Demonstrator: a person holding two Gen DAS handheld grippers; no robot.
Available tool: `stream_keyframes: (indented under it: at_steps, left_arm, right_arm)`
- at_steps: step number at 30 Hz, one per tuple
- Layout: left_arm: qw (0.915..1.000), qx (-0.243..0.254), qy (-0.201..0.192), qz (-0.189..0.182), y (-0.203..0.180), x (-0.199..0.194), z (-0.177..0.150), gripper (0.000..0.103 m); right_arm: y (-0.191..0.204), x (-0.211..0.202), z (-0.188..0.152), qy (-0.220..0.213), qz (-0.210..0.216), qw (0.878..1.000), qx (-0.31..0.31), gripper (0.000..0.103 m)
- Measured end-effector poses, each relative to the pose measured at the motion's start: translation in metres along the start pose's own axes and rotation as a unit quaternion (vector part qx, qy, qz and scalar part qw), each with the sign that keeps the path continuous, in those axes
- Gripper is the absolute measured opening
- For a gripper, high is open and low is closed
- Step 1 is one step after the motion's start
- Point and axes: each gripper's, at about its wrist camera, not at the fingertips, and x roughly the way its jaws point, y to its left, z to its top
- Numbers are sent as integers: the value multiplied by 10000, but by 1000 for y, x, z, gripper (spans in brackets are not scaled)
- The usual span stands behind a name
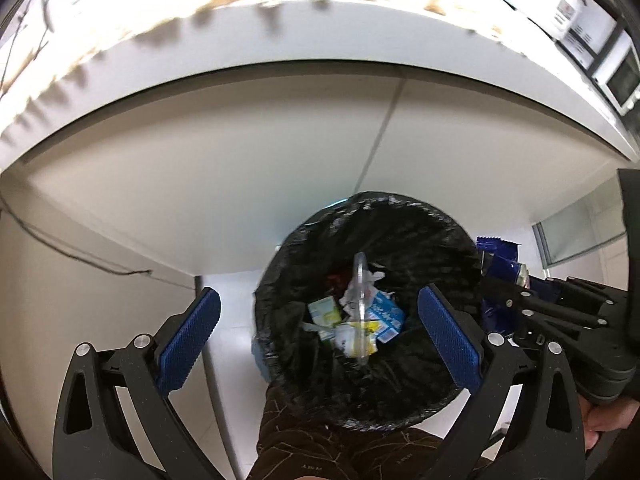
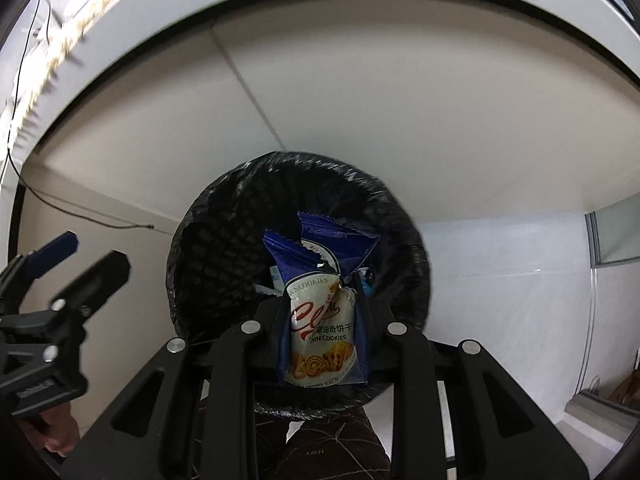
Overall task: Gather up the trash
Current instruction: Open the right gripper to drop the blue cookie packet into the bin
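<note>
Cookie pkt (image 2: 324,320) over bin rim (image 2: 416,240), left claw (image 1: 320,332) wide

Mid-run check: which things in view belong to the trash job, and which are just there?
Job:
- bin, black liner
- cookie packet, clamped in right gripper above the bin
- left gripper, open, empty
- cartons and wrappers already in the bin

Just there:
- table overhead
- cable along the wall
</note>
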Motion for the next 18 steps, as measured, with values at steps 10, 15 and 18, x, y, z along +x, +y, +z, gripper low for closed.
stream_keyframes:
  at_steps: [10, 15, 18]
  left_arm:
    - [9996, -254, 41, 141, 36, -4, -8, 97]
    - [9993, -322, 87, 165, 47, 0, -6, 97]
    - [9993, -279, 142, 187, 51, 4, -5, 97]
  right_arm:
    - [26, 32, 7, 176, -76, 9992, -361, 24]
    - [36, 40, 12, 229, -85, 9986, -467, 25]
    - [41, 42, 14, 201, -91, 9986, -486, 28]
